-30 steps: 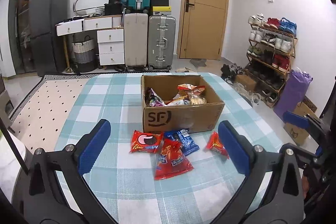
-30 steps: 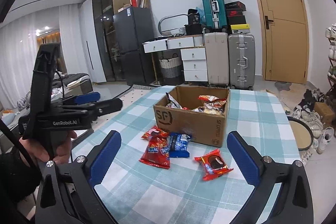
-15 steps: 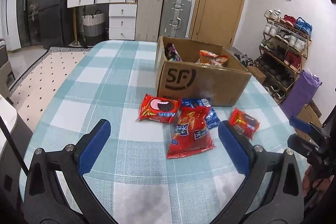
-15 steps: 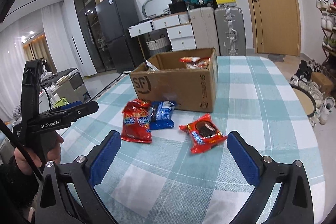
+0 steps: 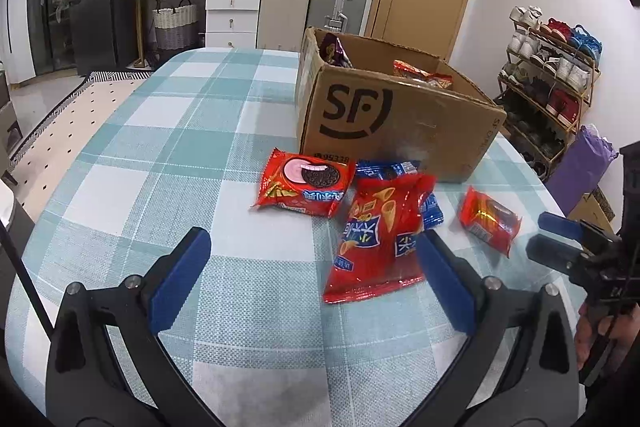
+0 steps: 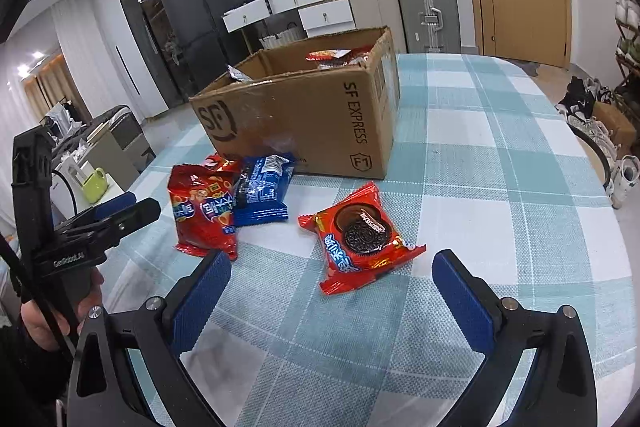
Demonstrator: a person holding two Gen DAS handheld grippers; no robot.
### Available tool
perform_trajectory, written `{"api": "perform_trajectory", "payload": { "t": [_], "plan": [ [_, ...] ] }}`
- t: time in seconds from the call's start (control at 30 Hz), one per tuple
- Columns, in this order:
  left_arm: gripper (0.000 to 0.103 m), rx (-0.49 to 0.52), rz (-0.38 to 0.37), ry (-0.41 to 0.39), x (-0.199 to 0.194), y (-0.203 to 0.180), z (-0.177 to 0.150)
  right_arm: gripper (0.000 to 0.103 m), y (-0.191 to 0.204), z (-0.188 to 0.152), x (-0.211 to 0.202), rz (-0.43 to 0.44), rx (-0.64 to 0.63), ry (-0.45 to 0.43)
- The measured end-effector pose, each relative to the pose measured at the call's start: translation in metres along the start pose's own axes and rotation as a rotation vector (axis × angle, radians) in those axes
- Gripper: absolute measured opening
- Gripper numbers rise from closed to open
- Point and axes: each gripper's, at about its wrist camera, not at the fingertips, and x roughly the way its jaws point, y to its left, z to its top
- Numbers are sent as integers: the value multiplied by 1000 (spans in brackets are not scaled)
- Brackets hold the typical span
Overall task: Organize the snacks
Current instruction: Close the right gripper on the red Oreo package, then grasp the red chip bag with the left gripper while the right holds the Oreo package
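Approach step, nothing picked up. Your left gripper (image 5: 314, 259) hangs spread wide and empty above the checked tablecloth (image 5: 168, 147), its right pad at the edge of the big red chip bag (image 5: 380, 235). Your right gripper (image 6: 331, 287) is likewise released and empty, framing the red cookie pack (image 6: 360, 235), which lies alone in front of the box corner. Four packs remain on the cloth: the pink-cream cookie pack (image 5: 306, 183) just in front of the cardboard box (image 5: 396, 119), and the blue pack (image 6: 262, 187) partly under the chip bag. The box already holds several snacks. Judgement: the right side is best placed, so lower it over the lone cookie pack and close on it. Flat foil will likely slip, so pinch low.
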Motion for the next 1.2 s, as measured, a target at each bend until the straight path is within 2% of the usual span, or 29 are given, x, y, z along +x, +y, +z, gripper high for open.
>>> {"api": "perform_trajectory", "payload": {
  "t": [0.23,0.43,0.47,0.5,0.57,0.63,0.73,0.77,0.97,1.2],
  "plan": [
    [102,-8,-15,41,13,1,-2,102,-3,11,24,-33,-36,40],
    [102,-18,-17,81,25,2,0,102,5,21,45,-88,-129,77],
    [102,-22,-20,84,25,4,-1,99,6,21,48,-95,-134,86],
    [102,-27,-22,91,27,4,0,88,6,21,51,-88,-134,101],
    [102,-32,-25,99,28,6,-1,73,4,19,58,-67,-120,135],
    [102,-33,-30,106,32,7,0,70,3,19,60,-70,-119,141],
    [102,-27,-27,117,34,6,-1,56,3,20,60,-80,-121,140],
    [102,-25,-30,121,35,6,-1,48,2,20,59,-84,-117,136],
    [102,-24,-30,144,40,6,-2,46,1,20,57,-77,-112,122],
    [102,-51,-50,156,44,11,-3,46,-9,21,41,-71,-46,45]
  ]
}}
